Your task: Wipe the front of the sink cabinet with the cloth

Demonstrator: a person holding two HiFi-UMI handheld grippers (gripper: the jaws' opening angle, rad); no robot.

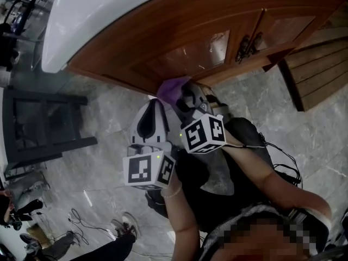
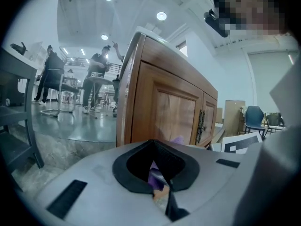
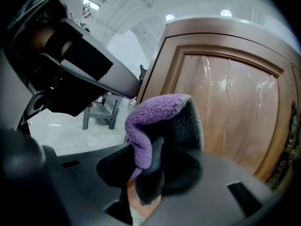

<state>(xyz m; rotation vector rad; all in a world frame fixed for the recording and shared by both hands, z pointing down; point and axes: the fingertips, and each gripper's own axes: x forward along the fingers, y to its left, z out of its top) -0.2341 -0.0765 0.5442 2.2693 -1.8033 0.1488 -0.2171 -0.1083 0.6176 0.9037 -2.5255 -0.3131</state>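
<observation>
The sink cabinet [image 1: 179, 31] is brown wood with panelled doors and dark handles [image 1: 247, 45]. A purple and grey cloth [image 1: 171, 88] sits by its lower left door panel. My right gripper [image 3: 148, 187] is shut on the cloth [image 3: 160, 121], which folds up out of the jaws just short of the door panel [image 3: 225, 102]. My left gripper [image 1: 154, 110] hovers close to the left of the cloth, near the cabinet's corner [image 2: 160, 107]. Its jaws look shut [image 2: 162, 187]. A sliver of purple shows there, but I cannot tell whether it is pinched.
A white countertop [image 1: 87, 15] overhangs the cabinet. A dark stool frame [image 1: 43, 124] stands on the grey tiled floor to the left. Wooden boards [image 1: 321, 69] lie at the right. People [image 2: 96, 79] stand far off in the hall. Cables [image 1: 277, 156] trail by my arm.
</observation>
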